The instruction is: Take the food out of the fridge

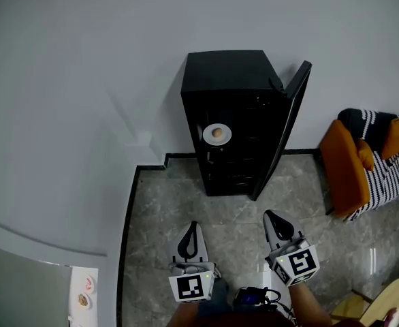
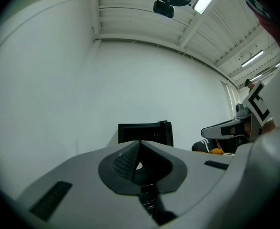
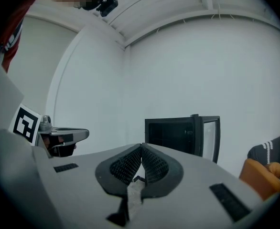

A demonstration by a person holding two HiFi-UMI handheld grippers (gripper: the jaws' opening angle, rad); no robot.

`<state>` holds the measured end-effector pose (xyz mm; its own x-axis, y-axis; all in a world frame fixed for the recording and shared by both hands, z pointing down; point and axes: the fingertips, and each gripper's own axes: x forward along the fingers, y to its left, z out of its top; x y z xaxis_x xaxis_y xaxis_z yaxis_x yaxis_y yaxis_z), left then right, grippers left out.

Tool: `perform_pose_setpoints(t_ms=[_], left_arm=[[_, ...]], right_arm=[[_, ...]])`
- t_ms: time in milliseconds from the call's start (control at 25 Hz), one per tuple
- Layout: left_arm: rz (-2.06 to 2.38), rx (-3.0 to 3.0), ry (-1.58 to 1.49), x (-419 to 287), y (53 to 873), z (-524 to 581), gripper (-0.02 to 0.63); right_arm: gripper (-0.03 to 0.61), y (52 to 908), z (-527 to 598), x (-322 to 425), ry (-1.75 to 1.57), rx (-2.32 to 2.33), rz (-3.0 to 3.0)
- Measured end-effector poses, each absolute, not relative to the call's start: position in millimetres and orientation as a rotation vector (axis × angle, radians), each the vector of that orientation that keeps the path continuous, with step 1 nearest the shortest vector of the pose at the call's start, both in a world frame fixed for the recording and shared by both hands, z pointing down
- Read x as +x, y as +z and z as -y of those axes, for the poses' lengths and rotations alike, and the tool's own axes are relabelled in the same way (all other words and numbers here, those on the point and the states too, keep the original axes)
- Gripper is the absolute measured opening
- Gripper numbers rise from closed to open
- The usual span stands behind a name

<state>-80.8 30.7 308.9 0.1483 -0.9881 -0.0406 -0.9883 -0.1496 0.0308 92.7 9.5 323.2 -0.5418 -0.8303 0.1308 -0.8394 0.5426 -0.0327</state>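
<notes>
A small black fridge [image 1: 235, 121] stands against the white wall with its door [image 1: 286, 125] swung open to the right. On a shelf inside rests a white plate [image 1: 216, 134] with a round piece of food on it. Both grippers hover over the floor well short of the fridge. My left gripper [image 1: 193, 231] is shut with nothing in it, and so is my right gripper [image 1: 273, 218]. In the left gripper view the fridge [image 2: 145, 133] shows past the closed tips [image 2: 139, 143]. In the right gripper view the fridge [image 3: 180, 135] shows beyond the closed tips [image 3: 141, 147].
An orange and striped sofa [image 1: 370, 159] sits to the right of the fridge. The floor [image 1: 227, 213] is grey marble tile with a dark border by the wall. A wooden stool [image 1: 390, 305] is at the lower right. A grey counter corner [image 1: 29, 288] with small plates is at the lower left.
</notes>
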Motion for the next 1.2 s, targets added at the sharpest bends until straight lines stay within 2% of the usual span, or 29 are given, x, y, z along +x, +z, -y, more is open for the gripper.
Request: perform_pose_setpoints(t_ms=[760,1200], left_arm=[[-1.994,-2.446,0.091,-164,315,71,0.014],[-1.892,-2.488,-0.074,-167,330,99,0.014]], right_arm=[[0.021,327,85,7,0.124,1.508,2.632],[0.021,329,107,-1,0.151,1.55,2.6]])
